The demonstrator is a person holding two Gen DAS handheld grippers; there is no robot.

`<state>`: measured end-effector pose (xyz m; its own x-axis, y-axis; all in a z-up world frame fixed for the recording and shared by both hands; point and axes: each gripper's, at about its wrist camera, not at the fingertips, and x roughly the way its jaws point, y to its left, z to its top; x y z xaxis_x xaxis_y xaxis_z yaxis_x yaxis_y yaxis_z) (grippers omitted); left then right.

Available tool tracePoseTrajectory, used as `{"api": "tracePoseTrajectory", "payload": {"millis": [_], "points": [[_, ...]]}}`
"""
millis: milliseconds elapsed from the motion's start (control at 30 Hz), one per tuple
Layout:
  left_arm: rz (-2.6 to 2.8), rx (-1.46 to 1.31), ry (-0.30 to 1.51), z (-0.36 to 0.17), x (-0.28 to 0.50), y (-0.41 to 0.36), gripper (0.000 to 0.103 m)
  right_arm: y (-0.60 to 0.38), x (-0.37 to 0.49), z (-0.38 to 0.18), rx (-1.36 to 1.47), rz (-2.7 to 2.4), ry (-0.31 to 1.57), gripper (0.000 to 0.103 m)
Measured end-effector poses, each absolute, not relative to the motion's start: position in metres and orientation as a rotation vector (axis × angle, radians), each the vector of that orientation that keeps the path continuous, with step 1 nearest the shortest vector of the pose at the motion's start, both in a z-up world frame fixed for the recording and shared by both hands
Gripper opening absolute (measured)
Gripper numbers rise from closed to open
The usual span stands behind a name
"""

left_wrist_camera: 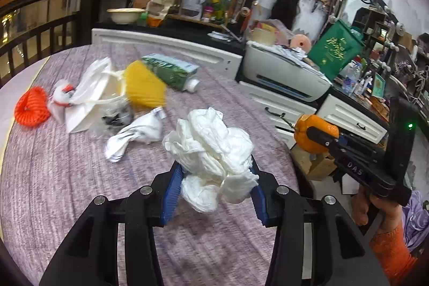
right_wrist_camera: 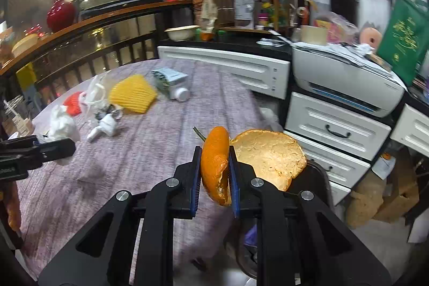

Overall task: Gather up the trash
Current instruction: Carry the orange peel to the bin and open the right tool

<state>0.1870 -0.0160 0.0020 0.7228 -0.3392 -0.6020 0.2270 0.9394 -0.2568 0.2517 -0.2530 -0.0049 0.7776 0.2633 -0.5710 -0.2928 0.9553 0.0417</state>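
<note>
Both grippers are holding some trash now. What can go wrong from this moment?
1. The right gripper pinches only one fold of the orange peel; the wide flap hangs free outside the jaws, so it may tear or slip before reaching the dark bin below.
2. The left gripper holds the crumpled tissue by its lower part; loose layers could drop back onto the purple tablecloth.

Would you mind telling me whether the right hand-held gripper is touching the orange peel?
Touching. The right wrist view shows the right hand-held gripper with both blue pads pressed against the orange peel.
</note>
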Motion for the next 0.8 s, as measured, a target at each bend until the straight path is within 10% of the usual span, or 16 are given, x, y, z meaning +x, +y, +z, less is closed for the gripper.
{"api": "tracePoseTrajectory", "payload": {"millis": [800], "points": [[-0.526, -0.113, 0.677, 0.018, 0.195, -0.131, 0.046, -0.344, 0.331, -0.167, 0.093, 0.085, 1.021, 0.019]]}}
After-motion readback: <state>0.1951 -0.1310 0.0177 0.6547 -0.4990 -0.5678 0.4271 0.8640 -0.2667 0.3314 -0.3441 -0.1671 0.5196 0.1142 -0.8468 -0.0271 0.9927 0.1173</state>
